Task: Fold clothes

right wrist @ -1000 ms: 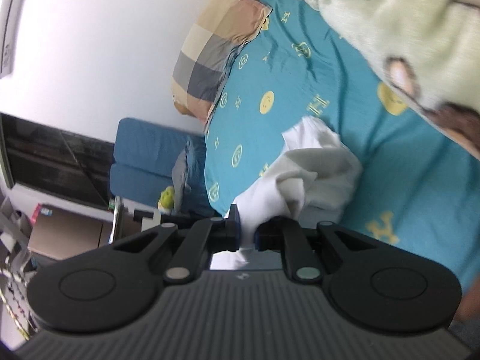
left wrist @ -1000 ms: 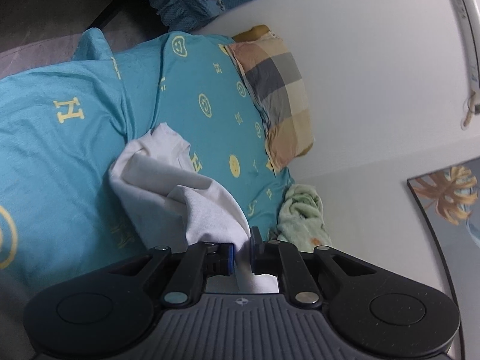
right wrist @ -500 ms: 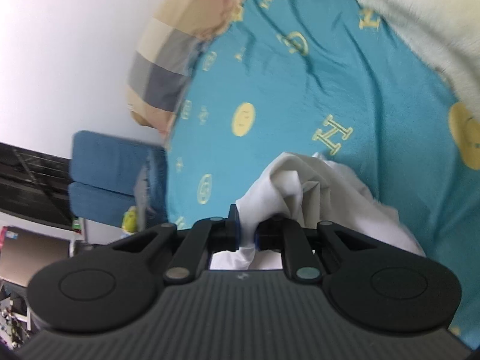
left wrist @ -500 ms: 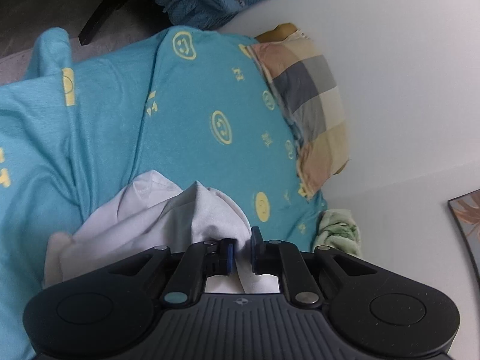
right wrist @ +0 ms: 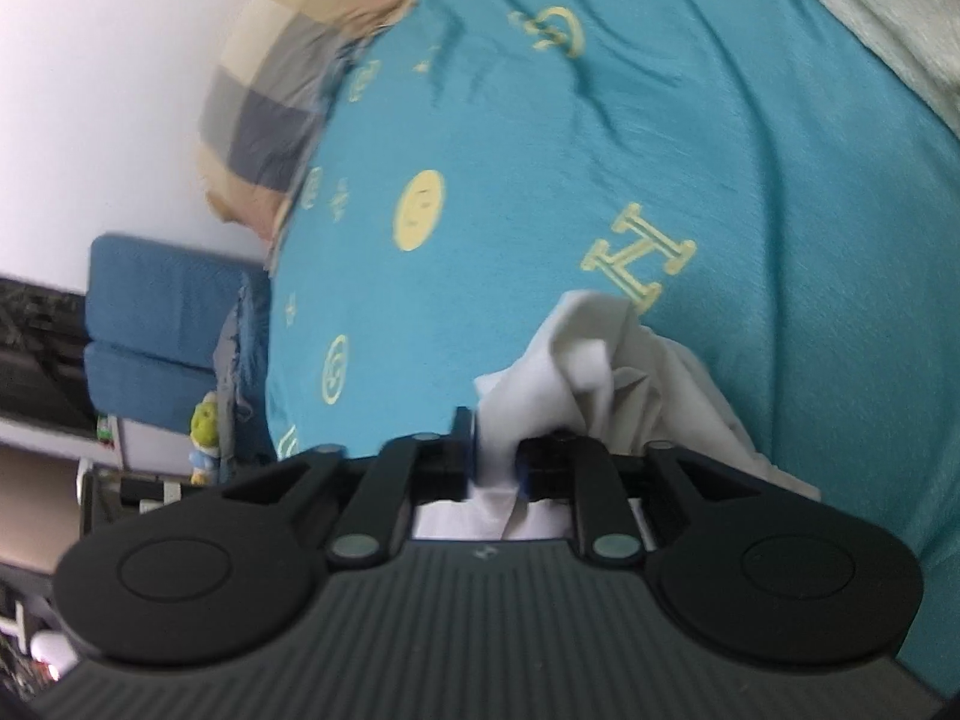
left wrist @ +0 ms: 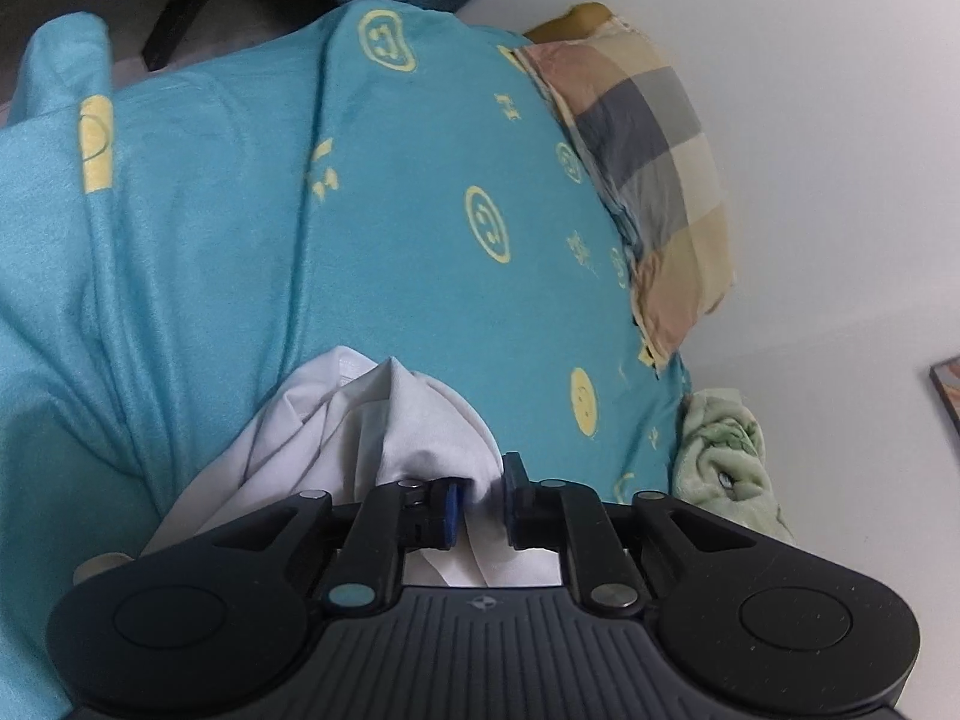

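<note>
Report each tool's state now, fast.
Left tool: jaws opening, crumpled white cotton garment between them.
Right tool: jaws opening, the same garment between them.

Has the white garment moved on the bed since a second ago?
Yes. In the left wrist view the white garment has come down onto the teal sheet, bunching lower and farther from the checked pillow.
</note>
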The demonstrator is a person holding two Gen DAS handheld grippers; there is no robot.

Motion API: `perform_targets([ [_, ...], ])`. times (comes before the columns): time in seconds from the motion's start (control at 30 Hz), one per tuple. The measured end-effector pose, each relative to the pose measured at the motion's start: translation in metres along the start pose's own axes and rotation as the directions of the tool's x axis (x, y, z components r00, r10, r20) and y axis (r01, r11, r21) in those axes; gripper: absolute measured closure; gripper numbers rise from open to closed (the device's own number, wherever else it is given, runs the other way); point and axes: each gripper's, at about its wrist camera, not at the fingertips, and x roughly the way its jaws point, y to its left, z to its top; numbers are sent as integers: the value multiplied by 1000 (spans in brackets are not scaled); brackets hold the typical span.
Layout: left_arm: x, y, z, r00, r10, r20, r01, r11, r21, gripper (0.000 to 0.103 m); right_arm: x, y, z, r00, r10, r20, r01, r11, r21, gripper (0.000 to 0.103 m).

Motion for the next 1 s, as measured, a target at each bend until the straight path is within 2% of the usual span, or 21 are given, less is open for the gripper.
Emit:
perform_targets([
  [0.03, -2, -4, -2, 1000, -5, 4, 5, 1000, 26, 73, -3, 5, -3, 1000, 10, 14, -9, 999, -39, 47],
  [0.07, -3, -8, -3, 1000, -10, 9, 10, 999, 52, 69, -7, 10, -6, 999, 20, 27, -18, 997, -78, 33],
  [0.1, -5, -12, -5, 1000, -17, 14, 16, 997, 80, 60, -10, 15, -9, 999, 31, 39, -26, 993, -116, 27],
  [0.13, -7, -17, -8, 1000, -23, 19, 21, 994, 110, 53, -13, 21, -11, 998, 45, 46, -37, 986, -162, 26],
  [0.23, -13, -34, -15, 999, -12, 37, 3, 971, 237, 49, -23, 36, -19, 995, 55, 80, -26, 944, -329, 26],
  [0.3, -17, -47, -23, 996, 28, 81, -56, 932, 359, 46, -29, 45, -25, 993, 52, 111, 3, 895, -446, 26],
  [0.43, -10, -67, -40, 983, 100, 156, -172, 809, 562, 42, -23, 52, -36, 984, -10, 177, 126, 743, -657, 27],
  [0.47, -8, -68, -45, 980, 116, 162, -190, 786, 589, 42, -19, 52, -36, 983, -25, 183, 145, 719, -679, 28],
  [0.63, 21, -61, -53, 954, 233, 188, -299, 712, 636, 42, 1, 50, -41, 982, -56, 178, 172, 641, -748, 28],
  [0.7, 30, -56, -53, 949, 263, 171, -311, 709, 633, 42, 9, 49, -45, 981, -82, 174, 187, 610, -770, 28],
  [0.77, 39, -50, -49, 947, 280, 156, -314, 709, 631, 42, 16, 45, -47, 980, -106, 167, 197, 606, -771, 28],
  [0.93, 47, -43, -53, 942, 301, 147, -320, 677, 663, 42, 28, 37, -51, 977, -144, 158, 213, 603, -769, 27],
  [1.0, 48, -43, -54, 942, 301, 148, -319, 673, 667, 42, 29, 37, -53, 976, -145, 165, 219, 594, -774, 27],
])
